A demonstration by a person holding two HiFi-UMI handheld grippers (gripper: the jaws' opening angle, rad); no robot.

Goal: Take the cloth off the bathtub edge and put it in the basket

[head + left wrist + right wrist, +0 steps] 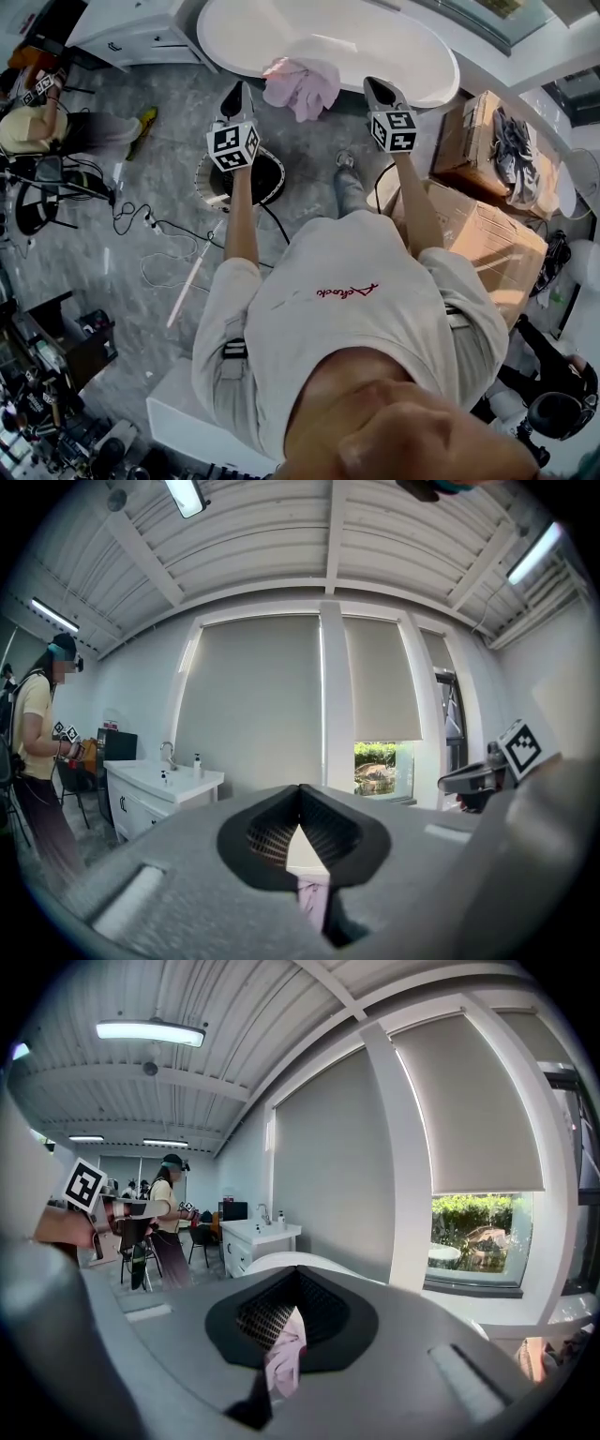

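Pink cloth (302, 84) sits bunched on the bathtub rim (217, 52) between my left gripper (241, 89) and right gripper (376, 86), both closed and empty, so I risk nudging it into the tub, away from the basket (204, 180).

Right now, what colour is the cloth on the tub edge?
The cloth is pale pink; the head view shows it best.

Head view steeply down onto bathtub (375, 47) edge, both gripper views near level, facing blinds (258, 705), all sharing pink cloth (302, 84) close ahead
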